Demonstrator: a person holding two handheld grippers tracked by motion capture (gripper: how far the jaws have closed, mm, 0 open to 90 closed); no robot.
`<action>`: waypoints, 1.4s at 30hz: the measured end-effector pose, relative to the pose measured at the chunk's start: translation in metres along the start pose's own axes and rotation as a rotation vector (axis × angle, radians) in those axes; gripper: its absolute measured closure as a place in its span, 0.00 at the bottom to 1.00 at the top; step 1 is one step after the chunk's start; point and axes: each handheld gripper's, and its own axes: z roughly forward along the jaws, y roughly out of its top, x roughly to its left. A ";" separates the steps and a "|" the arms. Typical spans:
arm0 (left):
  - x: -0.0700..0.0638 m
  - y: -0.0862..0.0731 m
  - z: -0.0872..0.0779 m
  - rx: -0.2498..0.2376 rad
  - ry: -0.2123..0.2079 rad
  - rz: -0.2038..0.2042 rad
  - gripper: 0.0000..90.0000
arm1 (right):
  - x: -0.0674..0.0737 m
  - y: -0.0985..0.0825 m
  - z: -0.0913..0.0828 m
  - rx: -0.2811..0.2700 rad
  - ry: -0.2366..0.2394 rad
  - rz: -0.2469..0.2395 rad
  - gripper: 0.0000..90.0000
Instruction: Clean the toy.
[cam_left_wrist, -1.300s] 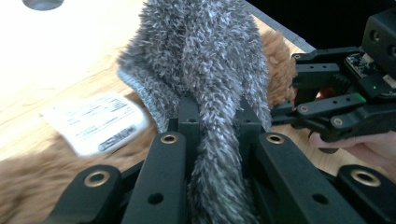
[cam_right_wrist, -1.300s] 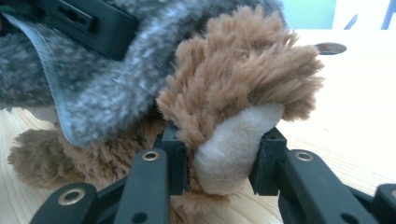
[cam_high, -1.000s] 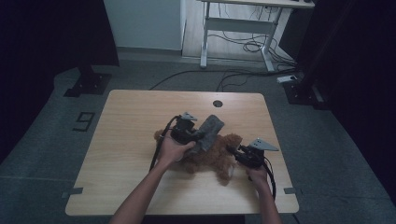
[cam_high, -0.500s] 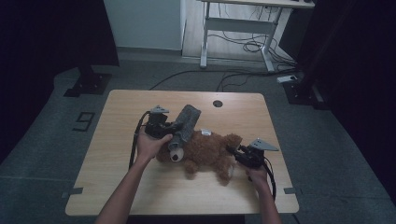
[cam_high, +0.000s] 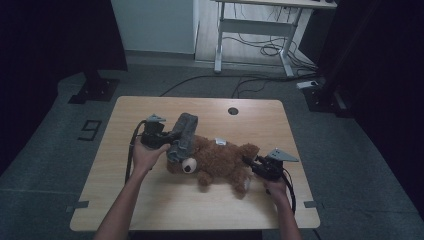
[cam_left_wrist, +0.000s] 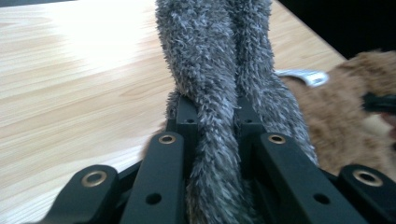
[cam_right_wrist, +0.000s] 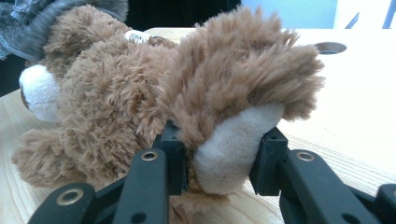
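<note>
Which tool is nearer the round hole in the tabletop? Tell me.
Left. The left tool, clamped on the grey plush piece, sits closer to the hole; the right tool, clamped on the bear's foot, lies farther toward the table's near edge.

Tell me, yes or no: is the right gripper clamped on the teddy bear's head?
No. The right gripper is shut on the teddy bear's cream-soled foot; its head lies at the far end.

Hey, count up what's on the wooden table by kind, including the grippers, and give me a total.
Brown teddy bear: 1
Grey fuzzy cloth, clamped in the left gripper: 1
Handheld grippers, the left one and the right gripper clamped on the bear's foot: 2
Total: 4
</note>
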 end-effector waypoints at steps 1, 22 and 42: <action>0.003 -0.002 -0.001 0.000 0.007 -0.005 0.86 | 0.000 0.000 0.000 0.000 -0.001 0.000 0.71; -0.016 -0.003 0.040 0.083 -0.092 -0.004 0.86 | 0.000 -0.001 0.000 0.003 0.005 0.004 0.71; -0.035 -0.044 0.021 0.019 -0.110 0.086 0.88 | 0.012 0.033 -0.028 -0.003 0.048 0.099 0.33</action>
